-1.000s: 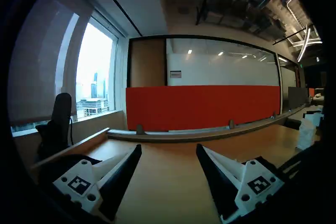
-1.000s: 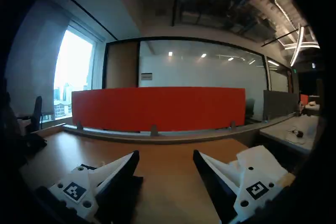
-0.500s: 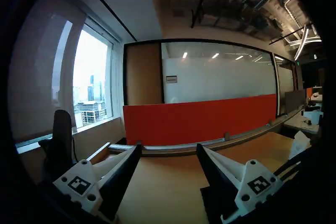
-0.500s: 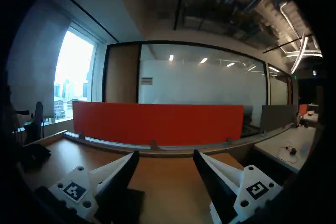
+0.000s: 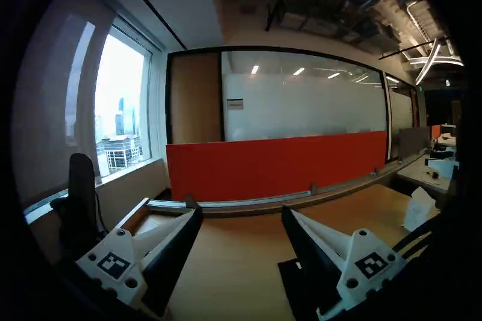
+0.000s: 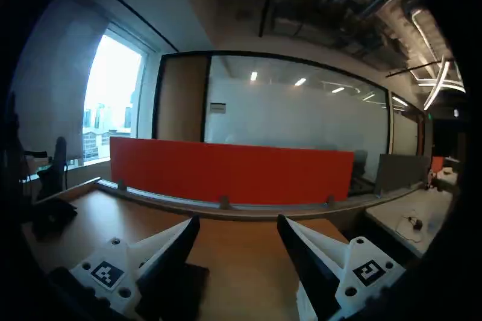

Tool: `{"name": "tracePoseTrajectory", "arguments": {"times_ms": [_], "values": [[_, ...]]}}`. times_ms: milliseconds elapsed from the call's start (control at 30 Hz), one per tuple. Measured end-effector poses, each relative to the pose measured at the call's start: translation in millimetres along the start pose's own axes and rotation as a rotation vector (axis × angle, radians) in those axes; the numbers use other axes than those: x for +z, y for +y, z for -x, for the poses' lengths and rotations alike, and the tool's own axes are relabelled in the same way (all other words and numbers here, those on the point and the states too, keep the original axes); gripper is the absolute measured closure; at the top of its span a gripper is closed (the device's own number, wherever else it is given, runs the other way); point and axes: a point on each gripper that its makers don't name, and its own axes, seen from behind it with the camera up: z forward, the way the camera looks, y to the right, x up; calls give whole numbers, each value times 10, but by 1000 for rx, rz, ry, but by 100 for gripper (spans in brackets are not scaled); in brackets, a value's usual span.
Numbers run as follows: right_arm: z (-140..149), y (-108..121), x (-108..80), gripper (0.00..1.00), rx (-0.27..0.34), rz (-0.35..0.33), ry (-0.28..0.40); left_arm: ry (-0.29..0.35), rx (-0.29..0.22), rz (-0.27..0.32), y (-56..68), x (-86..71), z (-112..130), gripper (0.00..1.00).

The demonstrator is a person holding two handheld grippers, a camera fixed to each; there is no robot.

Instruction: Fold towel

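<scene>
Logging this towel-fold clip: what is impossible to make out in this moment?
Dark patch on the desk, left gripper view: behind a finger of the left gripper and cut by the lower edge; towel or not, unclear.
Dark shape, right gripper view: likewise behind a finger of the right gripper.
White object, left gripper view: smeared at the rim, kind unclear.
Both sets of jaws stand open, holding nothing.

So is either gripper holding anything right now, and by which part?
Nothing is held. The left gripper and the right gripper are both open, with the wooden desk showing between their fingers.
</scene>
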Motion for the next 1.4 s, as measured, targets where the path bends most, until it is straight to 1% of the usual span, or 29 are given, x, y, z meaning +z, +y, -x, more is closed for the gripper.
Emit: {"name": "tracePoseTrajectory", "arguments": {"times_ms": [100, 200, 300, 400, 500, 800, 1000, 1100, 1400], "values": [[7, -84, -3, 1, -36, -37, -10, -32, 11, 42, 83, -24, 59, 3], [41, -207, -22, 1, -58, -98, -33, -56, 25, 89, 180, -54, 98, 4], [74, -335, -41, 0, -68, -167, -62, -73, 34, 141, 287, -79, 126, 4], [101, -401, -41, 0, -73, -209, -85, -92, 43, 173, 353, -91, 169, 4], [156, -439, -43, 0, -73, -233, -106, -109, 52, 196, 402, -96, 223, 4], [326, -541, -49, 0, -84, -287, -153, -149, 85, 250, 536, -109, 428, 4], [522, -610, -71, 0, -101, -318, -194, -173, 99, 273, 609, -129, 598, 4], [644, -644, -87, 0, -101, -329, -216, -188, 98, 281, 644, -145, 713, 4], [1091, -740, -163, 0, -128, -366, -283, -244, 94, 295, 746, -198, 1123, 4]]}}
